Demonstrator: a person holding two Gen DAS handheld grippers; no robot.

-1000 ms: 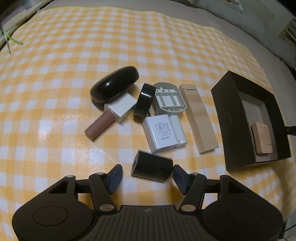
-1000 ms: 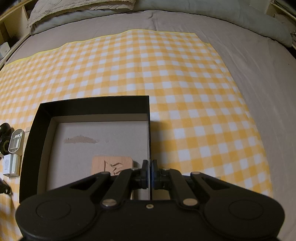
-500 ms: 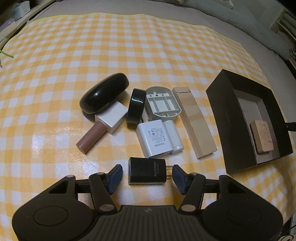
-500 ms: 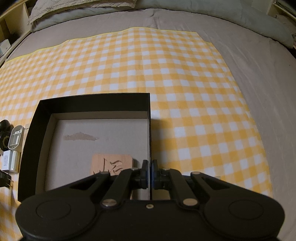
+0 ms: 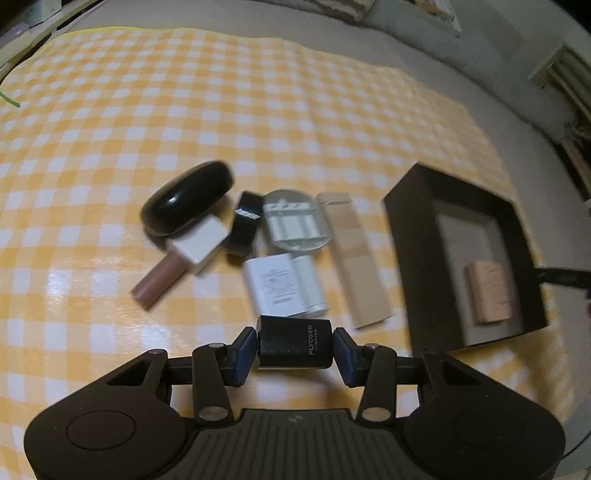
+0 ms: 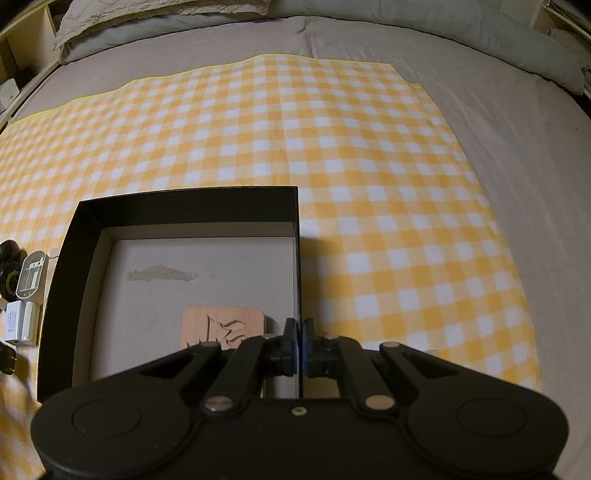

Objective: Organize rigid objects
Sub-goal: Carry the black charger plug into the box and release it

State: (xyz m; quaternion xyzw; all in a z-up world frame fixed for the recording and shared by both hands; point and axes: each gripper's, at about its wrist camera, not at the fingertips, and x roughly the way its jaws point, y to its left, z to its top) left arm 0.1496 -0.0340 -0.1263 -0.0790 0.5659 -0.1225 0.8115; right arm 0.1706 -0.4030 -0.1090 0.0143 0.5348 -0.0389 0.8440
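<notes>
Grey bed sheet, yellow checked cloth, pillow, dim light

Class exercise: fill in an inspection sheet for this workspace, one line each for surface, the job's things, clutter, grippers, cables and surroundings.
Surface: yellow checked cloth spread over a grey bed cover.
Job's things: black box holding a wooden tile; beside it in the left wrist view a wooden block, white charger, grey oval plate, black ring, glossy black case, lip gloss tube.
Clutter: nothing seen.
Grippers: left gripper has just been closing, fingers against the black adapter; right gripper shut on the box's right wall.
Cables: nothing seen.
Surroundings: pillows, shelving at the edges.
</notes>
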